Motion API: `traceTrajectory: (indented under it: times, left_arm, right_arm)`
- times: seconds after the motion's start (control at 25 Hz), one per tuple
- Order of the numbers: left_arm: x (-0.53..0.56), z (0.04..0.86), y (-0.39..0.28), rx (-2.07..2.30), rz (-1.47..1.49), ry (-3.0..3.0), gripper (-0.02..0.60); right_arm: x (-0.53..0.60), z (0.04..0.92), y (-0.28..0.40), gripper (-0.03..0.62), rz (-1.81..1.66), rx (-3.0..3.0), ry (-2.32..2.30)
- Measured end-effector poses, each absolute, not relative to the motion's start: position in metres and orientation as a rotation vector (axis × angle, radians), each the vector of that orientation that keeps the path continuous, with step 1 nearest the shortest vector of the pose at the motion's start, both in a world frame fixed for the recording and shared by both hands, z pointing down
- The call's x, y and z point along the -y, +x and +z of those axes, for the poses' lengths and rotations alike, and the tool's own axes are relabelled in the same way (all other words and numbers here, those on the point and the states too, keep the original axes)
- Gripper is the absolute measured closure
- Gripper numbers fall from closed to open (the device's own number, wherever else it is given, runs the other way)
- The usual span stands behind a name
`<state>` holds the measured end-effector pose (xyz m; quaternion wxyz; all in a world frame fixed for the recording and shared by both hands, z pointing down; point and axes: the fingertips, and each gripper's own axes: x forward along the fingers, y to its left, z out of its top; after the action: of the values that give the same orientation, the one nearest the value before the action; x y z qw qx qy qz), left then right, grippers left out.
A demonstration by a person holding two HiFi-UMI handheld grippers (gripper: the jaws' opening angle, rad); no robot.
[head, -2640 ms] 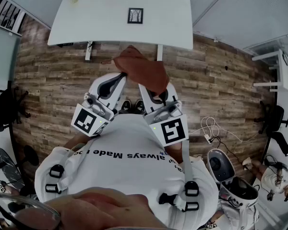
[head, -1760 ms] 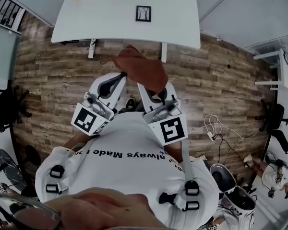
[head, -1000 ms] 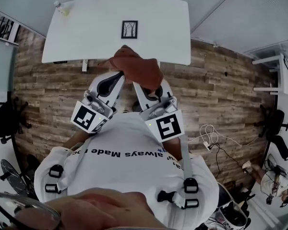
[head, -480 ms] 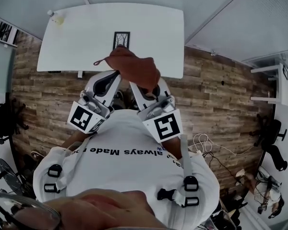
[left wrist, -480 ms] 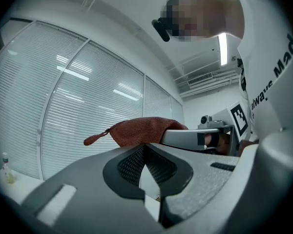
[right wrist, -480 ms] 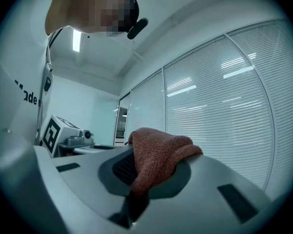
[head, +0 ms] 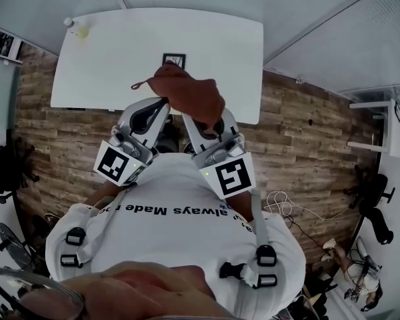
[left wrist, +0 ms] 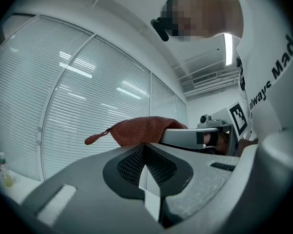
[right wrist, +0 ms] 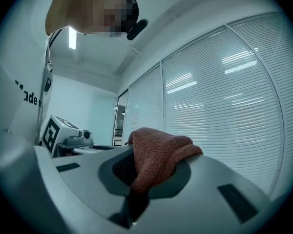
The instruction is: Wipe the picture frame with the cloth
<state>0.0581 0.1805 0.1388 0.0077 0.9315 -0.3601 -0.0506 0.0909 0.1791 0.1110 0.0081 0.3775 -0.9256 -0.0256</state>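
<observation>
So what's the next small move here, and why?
Probably carry the right gripper forward and down to the picture frame: its jaws are clamped on the cloth, which is held in the air, clear of the frame on the white table.

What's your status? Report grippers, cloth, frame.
Left gripper shut, empty. Right gripper shut on rust-brown cloth. Picture frame on white table, cloth overlaps its near edge in head view, contact unclear. Small bottle at table corner, clear of frame.
</observation>
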Motion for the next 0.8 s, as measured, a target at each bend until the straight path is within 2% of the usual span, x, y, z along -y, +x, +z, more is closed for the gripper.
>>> traceTrajectory:
  times: [0.4,0.8]
  left_arm:
    - [-0.06,0.142,-0.002,1.104,-0.157,2.912,0.58]
    - [0.006,0.141,-0.038,1.026,-0.18,2.933,0.58]
  right_arm:
    - [-0.054,0.113,0.028,0.573,-0.067,2.88,1.187]
    - [0.01,0.119,-0.005,0.573,-0.061,2.826,1.271]
